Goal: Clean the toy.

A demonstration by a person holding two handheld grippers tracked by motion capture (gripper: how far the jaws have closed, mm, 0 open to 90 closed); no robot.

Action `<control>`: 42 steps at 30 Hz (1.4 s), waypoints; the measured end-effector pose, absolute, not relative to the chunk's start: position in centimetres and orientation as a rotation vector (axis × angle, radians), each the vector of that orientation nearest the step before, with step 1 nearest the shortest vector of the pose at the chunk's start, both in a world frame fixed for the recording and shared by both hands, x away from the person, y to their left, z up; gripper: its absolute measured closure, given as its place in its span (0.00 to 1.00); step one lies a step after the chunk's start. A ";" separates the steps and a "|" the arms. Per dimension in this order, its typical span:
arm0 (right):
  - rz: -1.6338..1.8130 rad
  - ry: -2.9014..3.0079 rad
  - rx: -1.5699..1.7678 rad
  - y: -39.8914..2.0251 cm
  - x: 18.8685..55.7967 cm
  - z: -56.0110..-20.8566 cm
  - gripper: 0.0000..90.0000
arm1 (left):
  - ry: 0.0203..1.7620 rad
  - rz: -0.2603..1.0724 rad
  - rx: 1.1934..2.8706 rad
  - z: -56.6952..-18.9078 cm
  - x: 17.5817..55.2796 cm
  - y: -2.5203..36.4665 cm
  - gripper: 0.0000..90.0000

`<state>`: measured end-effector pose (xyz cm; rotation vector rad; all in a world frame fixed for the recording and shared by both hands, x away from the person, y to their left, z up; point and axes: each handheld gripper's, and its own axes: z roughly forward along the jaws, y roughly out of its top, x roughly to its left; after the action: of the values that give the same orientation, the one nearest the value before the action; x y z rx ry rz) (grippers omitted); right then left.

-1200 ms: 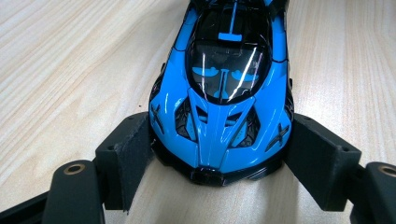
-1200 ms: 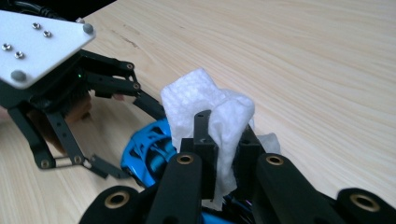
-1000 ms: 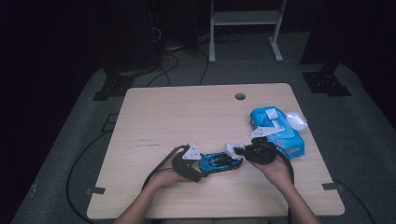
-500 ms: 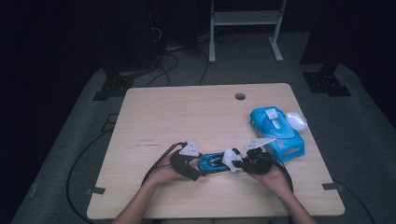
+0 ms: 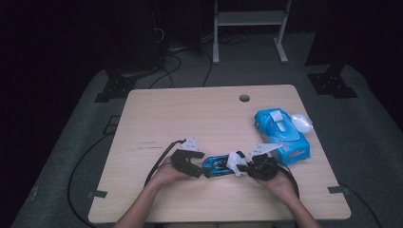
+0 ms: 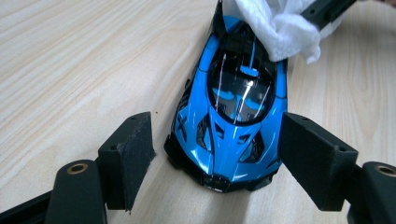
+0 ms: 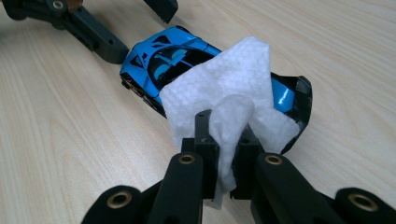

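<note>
Item: glossy blue toy car (image 5: 219, 165), near the table's (image 5: 190, 114) front edge. Left gripper (image 6: 219, 154) brackets its nose, jaws released; right gripper (image 7: 223, 140) clenches white tissue (image 7: 229, 98) draped over its tail. We should wipe lightly, bracing the nose.

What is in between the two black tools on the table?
A blue toy car lies between the left tool and the right tool, which pinches a white wipe draped on the car. The high view shows it.
</note>
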<state>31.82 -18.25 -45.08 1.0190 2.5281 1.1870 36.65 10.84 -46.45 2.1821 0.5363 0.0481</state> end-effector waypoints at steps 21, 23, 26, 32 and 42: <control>1.208 2.525 0.978 -18.6 30.9 -45.4 0.94 | 0.600 0.037 2.192 -46.8 37.0 10.4 0.31; 1.211 2.530 0.975 -18.6 30.7 -45.5 0.94 | 0.596 0.041 2.192 -46.9 36.9 10.4 0.30; 1.216 2.537 0.966 -18.8 30.5 -45.6 0.94 | 0.584 0.033 2.186 -46.9 36.6 10.4 0.29; 1.211 2.545 0.962 -18.8 30.3 -45.6 0.94 | 0.574 0.036 2.192 -46.9 36.5 10.3 0.30; 1.212 2.549 0.975 -18.9 30.3 -45.6 0.94 | 0.567 0.008 2.187 -46.8 36.3 10.2 0.36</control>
<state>30.30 -18.88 -45.56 0.9751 2.5491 1.2124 36.34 10.24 -46.82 2.1870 0.5667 0.0080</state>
